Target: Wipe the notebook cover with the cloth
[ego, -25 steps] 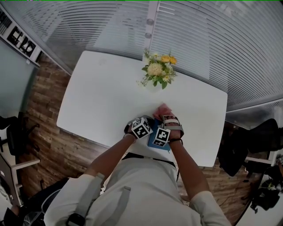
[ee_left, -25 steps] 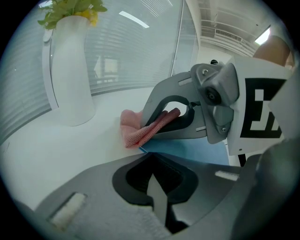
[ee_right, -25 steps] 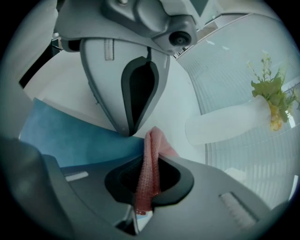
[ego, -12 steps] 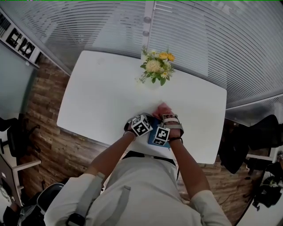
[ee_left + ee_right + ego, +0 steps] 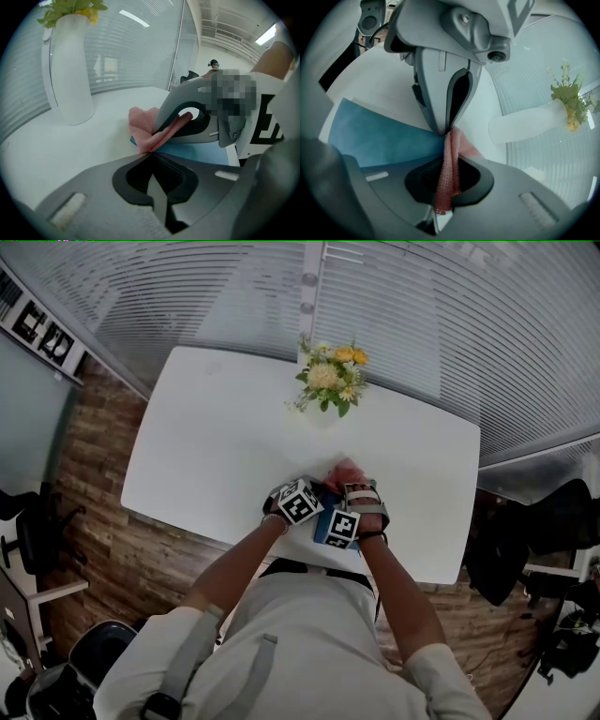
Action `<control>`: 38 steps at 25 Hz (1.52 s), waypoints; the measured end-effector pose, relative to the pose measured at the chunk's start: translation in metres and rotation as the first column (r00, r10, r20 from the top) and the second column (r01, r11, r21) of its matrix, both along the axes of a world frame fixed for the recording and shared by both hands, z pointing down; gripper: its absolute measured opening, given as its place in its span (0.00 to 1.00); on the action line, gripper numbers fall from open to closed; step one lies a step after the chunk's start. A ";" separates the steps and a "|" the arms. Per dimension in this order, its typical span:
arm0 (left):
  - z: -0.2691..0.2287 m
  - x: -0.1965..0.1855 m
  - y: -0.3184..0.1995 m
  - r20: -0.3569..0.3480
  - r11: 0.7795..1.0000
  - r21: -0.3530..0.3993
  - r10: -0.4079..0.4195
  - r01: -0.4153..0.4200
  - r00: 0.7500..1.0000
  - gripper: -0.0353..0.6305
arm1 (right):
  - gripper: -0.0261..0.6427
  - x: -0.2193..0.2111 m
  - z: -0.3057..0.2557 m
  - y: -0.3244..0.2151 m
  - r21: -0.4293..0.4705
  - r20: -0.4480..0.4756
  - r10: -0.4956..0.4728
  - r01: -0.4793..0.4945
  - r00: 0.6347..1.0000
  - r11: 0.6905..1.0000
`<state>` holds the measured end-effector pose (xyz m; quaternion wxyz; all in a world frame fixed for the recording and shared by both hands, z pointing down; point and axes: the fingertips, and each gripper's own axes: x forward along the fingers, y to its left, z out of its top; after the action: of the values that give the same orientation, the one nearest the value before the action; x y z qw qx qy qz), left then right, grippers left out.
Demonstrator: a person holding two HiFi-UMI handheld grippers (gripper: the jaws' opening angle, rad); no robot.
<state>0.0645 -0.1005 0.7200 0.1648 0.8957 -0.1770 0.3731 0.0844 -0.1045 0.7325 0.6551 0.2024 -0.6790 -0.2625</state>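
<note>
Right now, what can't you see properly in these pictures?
Notebook: in the head view it is mostly under the grippers. In the right gripper view its near part is behind the right gripper.
Flowers: cut off by the top edge of the left gripper view.
Left gripper: its jaws are shut at the cloth, but I can't tell whether they pinch it or only touch it.
</note>
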 end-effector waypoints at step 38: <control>0.002 0.000 0.000 0.001 1.000 -0.018 -0.002 0.002 1.000 0.06 | 0.05 -0.004 -0.002 0.032 0.000 -0.019 -0.042 0.042 0.999 0.999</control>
<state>0.0644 -0.1006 0.7216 0.1731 0.8937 -0.1748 0.3751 0.0807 -0.0730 0.7308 0.6556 0.1858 -0.6769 -0.2782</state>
